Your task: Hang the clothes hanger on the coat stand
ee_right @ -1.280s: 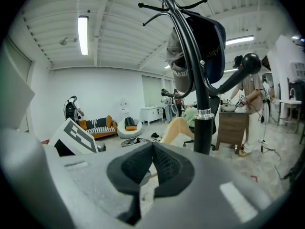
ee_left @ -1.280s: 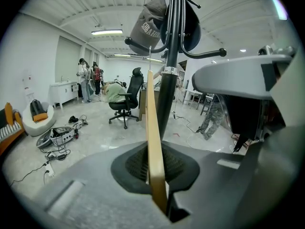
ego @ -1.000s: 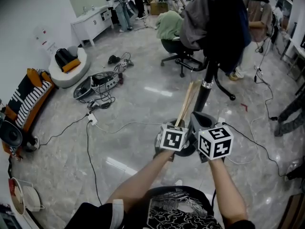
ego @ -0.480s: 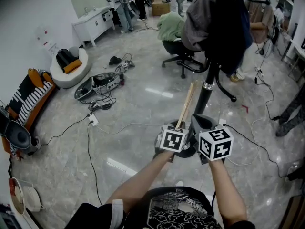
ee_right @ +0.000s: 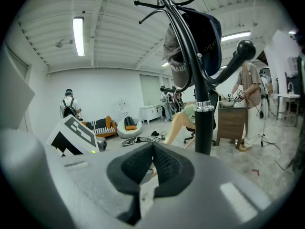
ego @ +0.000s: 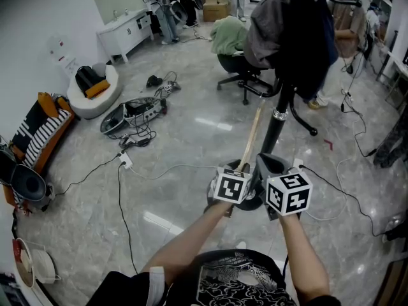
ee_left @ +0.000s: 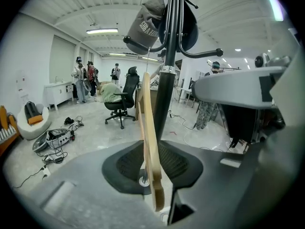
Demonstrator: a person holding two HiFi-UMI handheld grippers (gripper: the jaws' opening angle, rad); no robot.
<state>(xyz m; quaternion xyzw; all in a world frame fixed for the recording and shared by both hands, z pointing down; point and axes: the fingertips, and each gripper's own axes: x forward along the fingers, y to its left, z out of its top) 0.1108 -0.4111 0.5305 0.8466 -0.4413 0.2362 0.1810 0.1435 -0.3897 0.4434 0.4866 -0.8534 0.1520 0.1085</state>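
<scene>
A wooden clothes hanger [ego: 250, 139] rises edge-on from my left gripper [ego: 241, 168], which is shut on its lower end. In the left gripper view the hanger [ee_left: 149, 142] stands between the jaws, just in front of the black pole of the coat stand [ee_left: 167, 80]. The coat stand [ego: 278, 116] is right ahead, hung with caps and dark clothes [ego: 299, 30]. My right gripper [ego: 271, 166] is beside the left one, close to the pole. Its jaws meet with nothing between them [ee_right: 152, 147]. The pole [ee_right: 202, 128] and the hanger [ee_right: 177, 123] show just beyond them.
An office chair with a green garment [ego: 237, 53] stands behind the stand. Cables [ego: 127, 171] and an open case [ego: 131, 112] lie on the floor at left, near a white seat [ego: 89, 88] and a striped sofa [ego: 35, 129]. People stand at the back [ego: 162, 5].
The hanger has turned from a spread V shape to nearly edge-on and a little more upright. Both grippers have hardly moved. People in the background have shifted.
</scene>
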